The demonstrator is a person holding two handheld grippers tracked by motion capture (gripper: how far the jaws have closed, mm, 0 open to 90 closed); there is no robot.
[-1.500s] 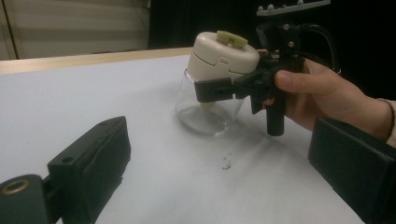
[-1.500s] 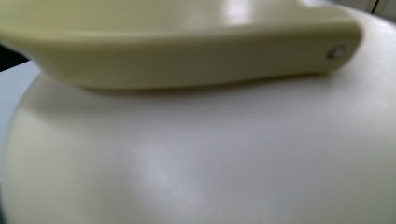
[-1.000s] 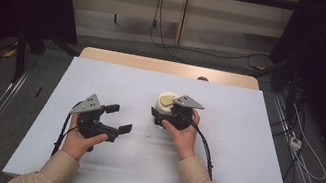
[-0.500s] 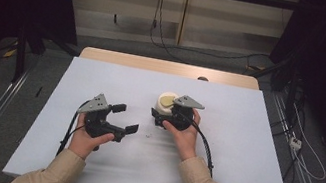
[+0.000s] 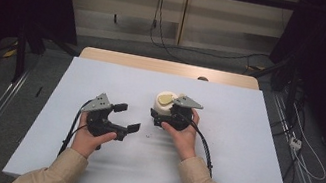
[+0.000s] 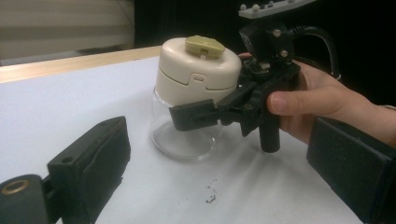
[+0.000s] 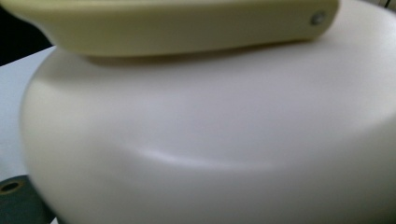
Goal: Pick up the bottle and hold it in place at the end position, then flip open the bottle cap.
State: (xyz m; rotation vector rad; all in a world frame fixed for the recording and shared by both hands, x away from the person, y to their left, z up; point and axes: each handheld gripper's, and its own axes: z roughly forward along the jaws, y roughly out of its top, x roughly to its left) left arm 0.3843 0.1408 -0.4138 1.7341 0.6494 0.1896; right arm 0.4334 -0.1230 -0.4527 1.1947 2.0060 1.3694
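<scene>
- Nearest the person, the left hand-held gripper (image 5: 127, 117) sits low over the white table (image 5: 86, 169), left of centre. Its two black jaws stand wide apart with nothing between them, and they point to the right, toward the jar.
- In the left gripper view those jaws frame the scene from the bottom corners. Between them, on the bare table, lies a small scatter of dark specks (image 6: 211, 198).
- Just beyond the specks stands the jar (image 6: 184, 135), upright on the table. Its lower part is clear glass, and it looks empty as far as the pictures let one see.
- A cream lid (image 6: 196, 72) closes the jar, and a flat yellowish-green knob (image 6: 204, 44) sits on top of that lid.
- The right hand-held gripper (image 6: 205, 112) comes in from the jar's right side, held by the person's right hand (image 6: 322, 100). One black jaw lies across the front of the glass, just under the lid's lower edge. The other jaw is hidden behind the jar, so the grip looks closed around the glass, touching it.
- In the right gripper view the cream lid (image 7: 210, 140) looms very close, with the knob's underside above it.
- In the high view the jar (image 5: 165, 103) stands near the table's middle, well apart from the left hand-held gripper.
- Farther off, the wooden table edge (image 5: 170, 67) runs across.
</scene>
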